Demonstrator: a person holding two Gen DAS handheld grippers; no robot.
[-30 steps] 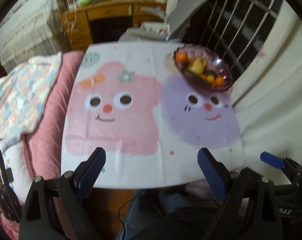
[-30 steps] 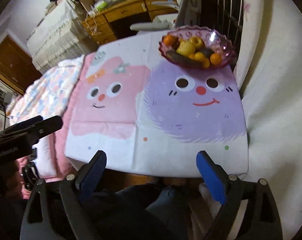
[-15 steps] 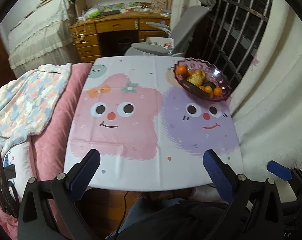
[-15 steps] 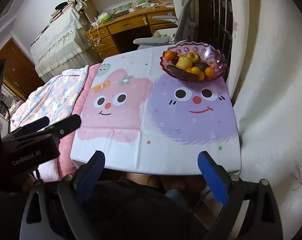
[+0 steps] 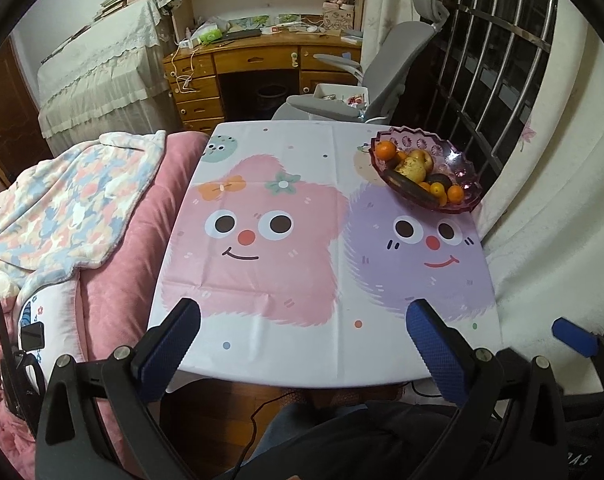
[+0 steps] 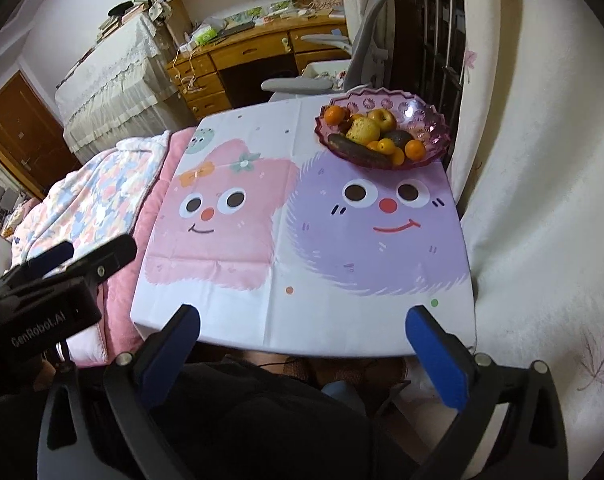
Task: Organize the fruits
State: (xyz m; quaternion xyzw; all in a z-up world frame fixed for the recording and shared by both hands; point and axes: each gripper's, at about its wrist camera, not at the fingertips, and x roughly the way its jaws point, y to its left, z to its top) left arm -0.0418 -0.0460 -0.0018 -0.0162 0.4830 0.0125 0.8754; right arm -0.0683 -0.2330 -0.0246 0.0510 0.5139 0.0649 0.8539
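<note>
Sitting heaped in the purple bowl [image 6: 383,135], all the fruit in view is gathered at the table's far right corner: small oranges [image 6: 415,149] at the bowl's front and back rim, a mottled yellow pear [image 6: 363,129], an apple [image 6: 383,118] behind it, a dark avocado [image 6: 397,137] and a long dark green cucumber [image 6: 356,149] lying along the near wall. No fruit lies on the tablecloth [image 5: 309,272] outside the bowl. That fits either a heap waiting to be sorted out onto the cloth or a gathering that is done, and the views do not settle which, so no one move can be named from here.

The bowl is translucent moulded plastic or glass with a scalloped rim and pressed flower discs; the oranges look smooth and round, the pear rough and blotched. Nearer than the bowl, the cloth is thin, creased along fold lines, printed with a pink and a purple fuzzy face.

Well short of the bowl, at the table's near edge, the left gripper [image 5: 302,340] and right gripper [image 6: 303,338] hang with jaws wide apart and nothing between their blue ribbed pads
</note>
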